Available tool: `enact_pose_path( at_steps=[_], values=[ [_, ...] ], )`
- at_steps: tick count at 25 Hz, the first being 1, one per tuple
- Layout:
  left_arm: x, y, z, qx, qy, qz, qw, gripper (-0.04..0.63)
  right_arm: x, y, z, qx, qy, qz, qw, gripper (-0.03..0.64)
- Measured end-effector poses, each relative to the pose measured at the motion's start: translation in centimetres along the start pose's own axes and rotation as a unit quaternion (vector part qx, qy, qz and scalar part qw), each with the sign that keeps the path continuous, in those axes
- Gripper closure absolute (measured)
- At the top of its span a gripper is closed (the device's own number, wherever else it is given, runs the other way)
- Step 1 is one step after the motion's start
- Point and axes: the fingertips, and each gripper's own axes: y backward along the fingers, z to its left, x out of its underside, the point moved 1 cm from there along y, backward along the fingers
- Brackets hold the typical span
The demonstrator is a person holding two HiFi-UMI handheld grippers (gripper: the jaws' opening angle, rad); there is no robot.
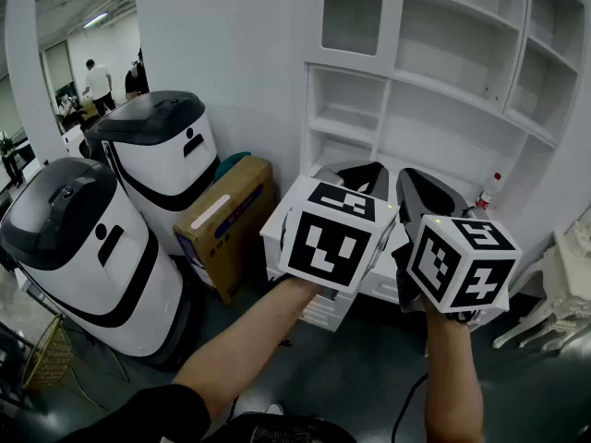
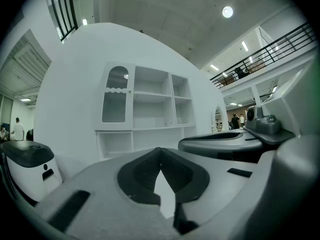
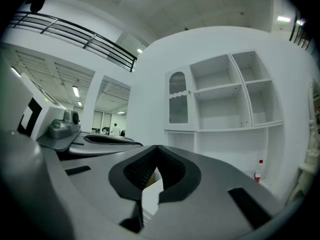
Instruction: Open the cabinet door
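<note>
Approaching: cabinet door (image 1: 353,17) well ahead of and above both pairs of fingertips.
Fingers: left gripper (image 1: 365,175) and right gripper (image 1: 420,187) closed, empty.
Next: likely reach up to the door, fingers parted.

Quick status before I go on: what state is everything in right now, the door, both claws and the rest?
Cabinet door: closed.
Left claw: shut, empty.
Right claw: shut, empty.
Bottle: upright, cap on.
Cardboard box: closed, on the floor.

place: lab-like industrial hall | cues: mezzanine railing (image 2: 272,51), concrete ceiling (image 2: 165,11), white-and-black machines (image 1: 88,266), white shelf cabinet (image 1: 452,81)
</note>
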Motion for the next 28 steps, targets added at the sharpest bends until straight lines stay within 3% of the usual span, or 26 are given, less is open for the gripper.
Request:
enact_pose_path(
  at_steps=[19, 28],
  values=[
    [-0.6, -2.1, -4.2, -0.015, 0.001, 0.0, 0.9999, 0.586, 0.6, 2.8, -3.9, -0.018, -0.008, 0.003, 1.0, 0.597],
    [-0.3, -3.8, -3.8, -0.021, 0.0, 0.002, 0.9998, 0.584, 0.9, 1.8, -5.5, -0.021, -0.014, -0.001, 1.0, 0.597]
  ],
)
